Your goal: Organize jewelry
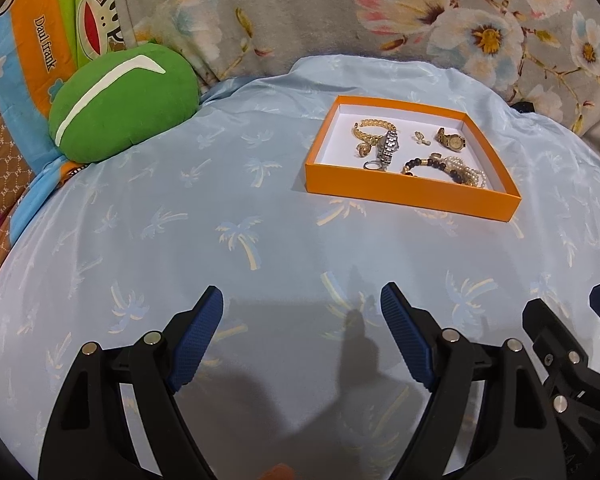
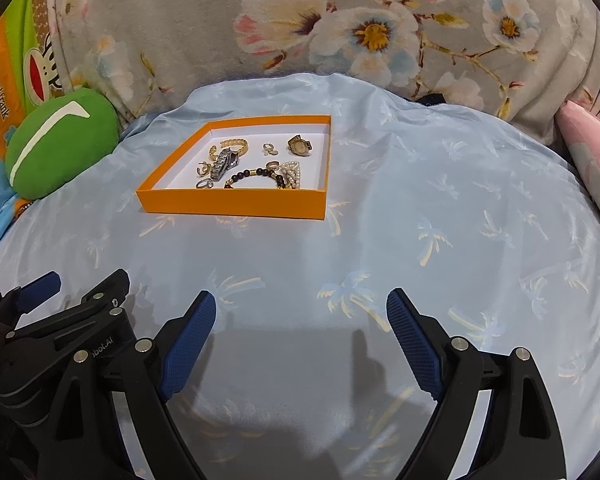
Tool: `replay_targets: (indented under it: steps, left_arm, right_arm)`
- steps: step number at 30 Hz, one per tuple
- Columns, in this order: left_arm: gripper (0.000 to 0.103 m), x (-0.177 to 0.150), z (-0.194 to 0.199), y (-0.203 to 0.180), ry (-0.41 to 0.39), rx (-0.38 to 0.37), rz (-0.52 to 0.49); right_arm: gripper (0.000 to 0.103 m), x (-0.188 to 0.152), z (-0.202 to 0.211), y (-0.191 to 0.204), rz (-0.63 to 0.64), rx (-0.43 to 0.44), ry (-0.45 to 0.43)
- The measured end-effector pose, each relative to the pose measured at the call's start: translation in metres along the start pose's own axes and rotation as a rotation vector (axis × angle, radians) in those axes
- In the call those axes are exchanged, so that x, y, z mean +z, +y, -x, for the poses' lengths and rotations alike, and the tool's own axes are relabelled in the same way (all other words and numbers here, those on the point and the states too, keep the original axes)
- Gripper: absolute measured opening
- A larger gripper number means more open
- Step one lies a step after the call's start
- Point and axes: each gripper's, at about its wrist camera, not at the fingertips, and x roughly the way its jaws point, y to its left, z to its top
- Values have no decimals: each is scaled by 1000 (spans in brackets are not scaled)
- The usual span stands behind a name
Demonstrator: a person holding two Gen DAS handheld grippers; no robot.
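The left gripper (image 1: 302, 300) is held spread and empty at six o'clock, well apart from the orange tray (image 1: 404, 191) at one o'clock on the blue sheet (image 1: 220, 200). All visible jewelry, including a silver watch (image 1: 389, 147) and a beaded bracelet (image 1: 432, 165), is already gathered inside the tray; none is seen loose on the sheet. The right gripper (image 2: 302, 306) is likewise spread, gripping nothing. The task is judged nearly or fully done.

Bed under soft indoor light
Pale blue palm-print sheet (image 1: 220, 200), grey floral blanket (image 1: 320, 8) behind, green cushion (image 1: 120, 100) at left.
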Motion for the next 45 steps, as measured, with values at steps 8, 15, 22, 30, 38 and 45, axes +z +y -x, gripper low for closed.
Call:
replay_targets:
  steps: [8,15,22,30,38,45]
  left_arm:
    - [79,0,1,0,-5,7,-1]
    - [79,0,1,1,-7,16,-2]
    - [79,-1,3,0,-16,33,-5]
    - [79,0,3,0,-17,35,-6]
    - [79,0,3,1,-14,21,-4]
    - [79,0,3,0,-16,38,-9]
  right_arm:
    - [86,0,-1,0,1,-1,0]
    - [86,0,0,-1,2,-2,0]
    - [86,0,0,-1,1,0,-1]
    - [86,1,0,-1,2,0,-1]
    - [86,0,0,0,2,-1,-1]
    - [86,2,-1,-2,2,-2,4]
